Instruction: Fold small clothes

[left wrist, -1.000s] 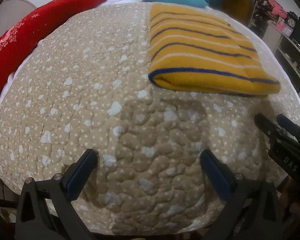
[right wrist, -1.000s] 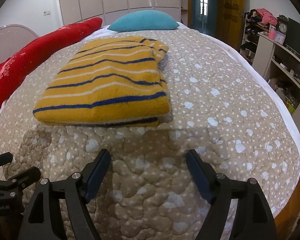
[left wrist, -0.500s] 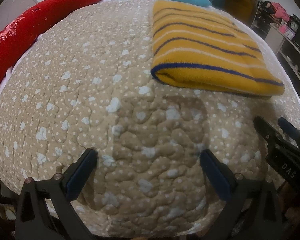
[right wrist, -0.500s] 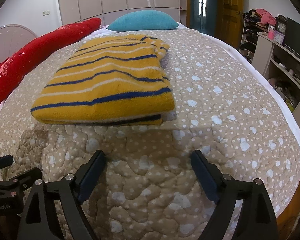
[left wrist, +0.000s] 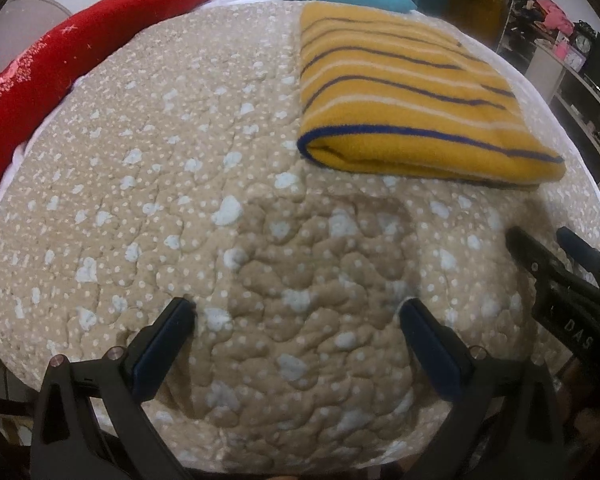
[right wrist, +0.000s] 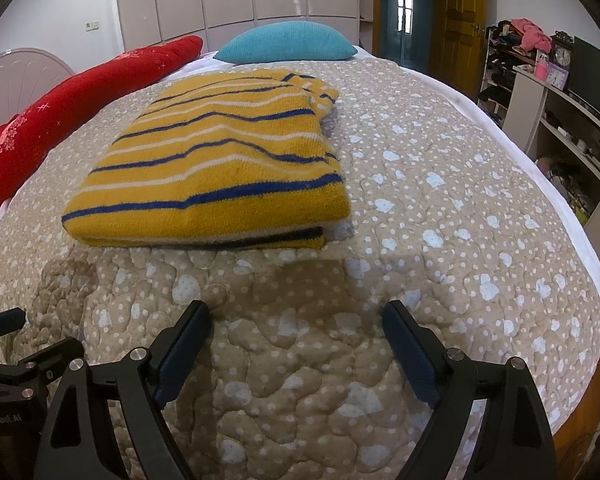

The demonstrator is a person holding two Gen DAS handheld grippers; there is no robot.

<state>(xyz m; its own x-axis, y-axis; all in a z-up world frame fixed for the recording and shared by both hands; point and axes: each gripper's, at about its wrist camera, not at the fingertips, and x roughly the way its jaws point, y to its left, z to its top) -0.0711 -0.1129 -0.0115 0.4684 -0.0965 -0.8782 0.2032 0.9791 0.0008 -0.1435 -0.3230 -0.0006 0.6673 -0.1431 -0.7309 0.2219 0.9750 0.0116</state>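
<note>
The right gripper hangs over the dotted beige quilt, its jaws spread wide with nothing between them. Ahead lies the folded yellow sweater (blue and white stripes) — flat on the quilt. Behind it sit a teal pillow and a red bolster; the left gripper shows at the lower-left edge.

Left tongs spread wide, right tongs spread wide, side by side
</note>
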